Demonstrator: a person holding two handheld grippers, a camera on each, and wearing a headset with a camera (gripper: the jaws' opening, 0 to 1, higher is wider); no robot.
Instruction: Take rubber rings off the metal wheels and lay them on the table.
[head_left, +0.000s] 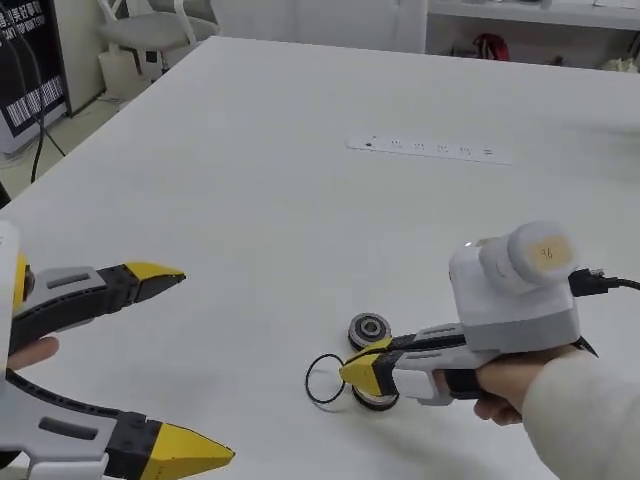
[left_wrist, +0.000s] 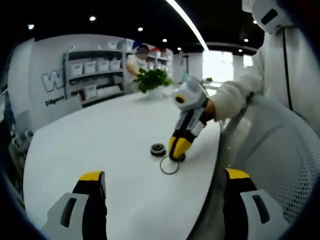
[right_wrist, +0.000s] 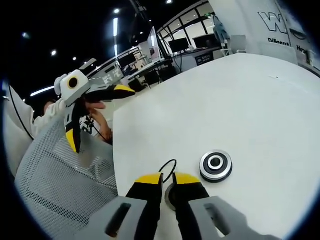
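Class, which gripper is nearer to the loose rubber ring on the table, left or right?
Right. The right gripper has its tips at the edge of the rubber ring, over a wheel. The left gripper is open, well off to the side, apart from it.

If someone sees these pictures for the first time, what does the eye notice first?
The right gripper, jaws close together, points down at a metal wheel, with a loose black rubber ring beside it and a second wheel just behind. At lower left the left gripper is wide open above the table.
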